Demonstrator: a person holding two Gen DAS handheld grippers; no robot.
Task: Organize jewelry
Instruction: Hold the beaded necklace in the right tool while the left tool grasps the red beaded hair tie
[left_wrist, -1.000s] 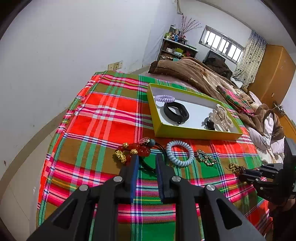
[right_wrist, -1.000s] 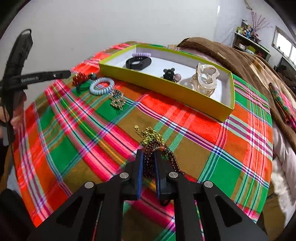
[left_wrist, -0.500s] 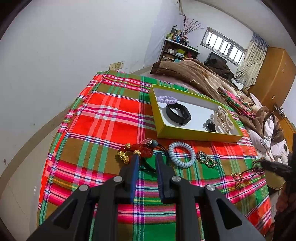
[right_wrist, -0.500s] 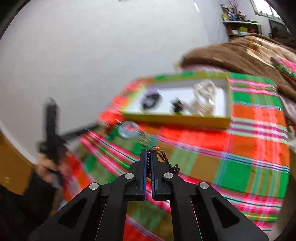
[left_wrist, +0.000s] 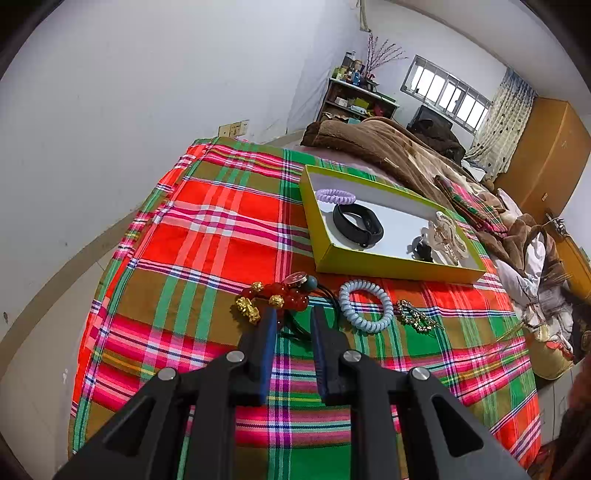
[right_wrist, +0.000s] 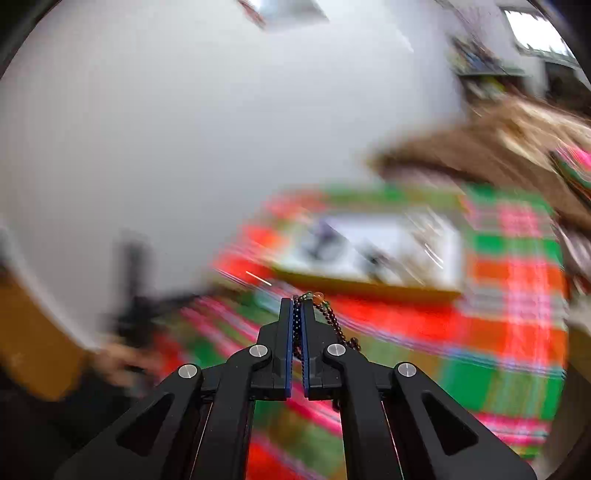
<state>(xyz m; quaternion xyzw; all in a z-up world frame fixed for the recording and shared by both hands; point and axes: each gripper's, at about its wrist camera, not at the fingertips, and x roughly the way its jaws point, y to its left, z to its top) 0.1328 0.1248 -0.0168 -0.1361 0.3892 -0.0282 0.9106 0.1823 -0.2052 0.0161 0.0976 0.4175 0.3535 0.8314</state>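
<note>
The right claw (right_wrist: 296, 306) is clenched on a dark beaded chain (right_wrist: 334, 325), pinched between its blue pads with a gold-and-orange bit showing at the tips and a loose tail dangling off the right side; the right wrist view is heavily smeared, so the chain's full length cannot be made out. The step in hand looks like carrying this chain over to the yellow-green tray (left_wrist: 391, 267) on the plaid bedspread (left_wrist: 221, 236). To do it well, I would keep the grip firm until the claw is over a bare patch of the tray's white floor, lower it so the hanging tail pools inside the wall instead of draping over the rim, and only then let go; a slower swing would also stop the tail whipping about. The tray already holds a lilac coil hair tie (left_wrist: 335, 196), a black band (left_wrist: 357, 224), a small black clip (left_wrist: 423, 252) and a pale claw clip (left_wrist: 450, 237), so the free space is roughly in the middle. The left claw (left_wrist: 294, 317) is released, jaws apart and grasping nothing, poised just short of the red-and-gold bead bracelet (left_wrist: 275, 297) with its dark cord; beside that lie a pale blue coil hair tie (left_wrist: 366, 305) and a small gold ornament (left_wrist: 417, 316), all outside the tray.
</note>
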